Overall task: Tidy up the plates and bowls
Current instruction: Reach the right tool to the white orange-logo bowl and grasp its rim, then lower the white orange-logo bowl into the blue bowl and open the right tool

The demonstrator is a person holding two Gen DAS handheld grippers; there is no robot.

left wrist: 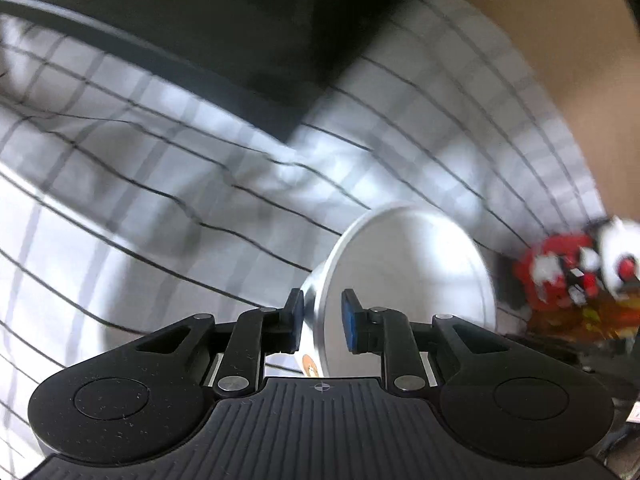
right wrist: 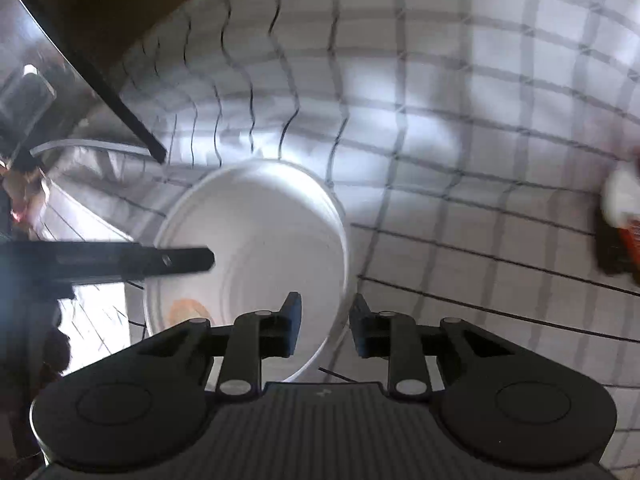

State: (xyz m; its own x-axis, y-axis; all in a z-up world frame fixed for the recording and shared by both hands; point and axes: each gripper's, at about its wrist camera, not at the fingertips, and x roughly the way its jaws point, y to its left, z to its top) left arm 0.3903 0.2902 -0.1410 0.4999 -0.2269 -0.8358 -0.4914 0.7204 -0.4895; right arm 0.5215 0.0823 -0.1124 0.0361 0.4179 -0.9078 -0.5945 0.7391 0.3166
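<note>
Left gripper (left wrist: 322,320): fingers pinch the rim of a white bowl (left wrist: 408,272), held tilted above the checked tablecloth (left wrist: 120,200).
Right gripper (right wrist: 325,330): fingers straddle the bowl's (right wrist: 256,248) rim; whether they press it cannot be told.
Bowl location: near the tablecloth's (right wrist: 480,160) edge.

A checked cloth (right wrist: 480,128) lies beside blurred red packaging (left wrist: 560,280).
</note>
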